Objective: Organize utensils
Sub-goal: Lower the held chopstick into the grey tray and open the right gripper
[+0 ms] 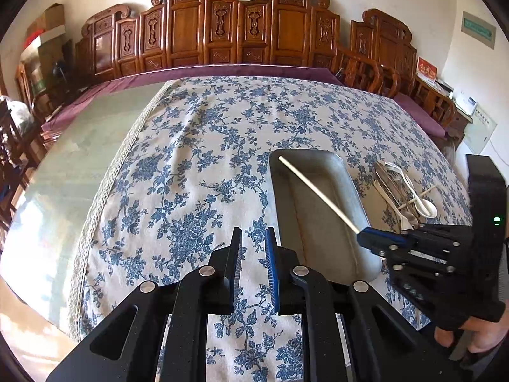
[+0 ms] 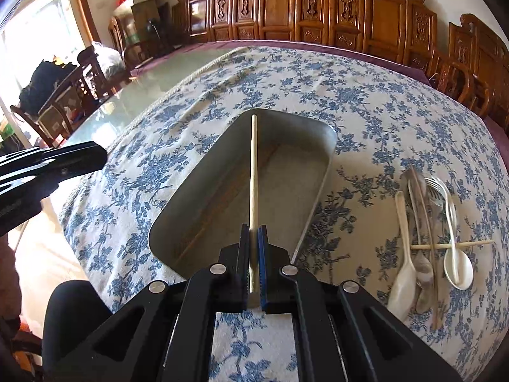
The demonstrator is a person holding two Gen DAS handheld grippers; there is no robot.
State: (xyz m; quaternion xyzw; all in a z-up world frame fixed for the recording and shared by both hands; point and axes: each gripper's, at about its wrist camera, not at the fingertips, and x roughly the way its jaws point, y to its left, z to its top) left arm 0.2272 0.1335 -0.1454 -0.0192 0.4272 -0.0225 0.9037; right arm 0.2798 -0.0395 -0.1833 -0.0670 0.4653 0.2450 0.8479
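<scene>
My right gripper [image 2: 253, 229] is shut on a pale wooden chopstick [image 2: 253, 172] and holds it above the grey metal tray [image 2: 321, 172]; the stick points along the tray. In the left wrist view the same gripper [image 1: 362, 234] holds the chopstick [image 1: 318, 191] over the tray [image 1: 346, 175]. My left gripper [image 1: 253, 232] is open and empty, just left of the tray's near end. A pile of utensils [image 2: 429, 238] lies right of the tray: white spoons, a metal spoon, a fork, another chopstick. It also shows in the left wrist view [image 1: 404, 191].
The table carries a blue floral cloth [image 1: 197, 165], with bare glass [image 1: 73, 159] at the left. Carved wooden chairs [image 1: 222, 31] line the far edge. The left gripper's tip [image 2: 73, 159] shows at the left in the right wrist view.
</scene>
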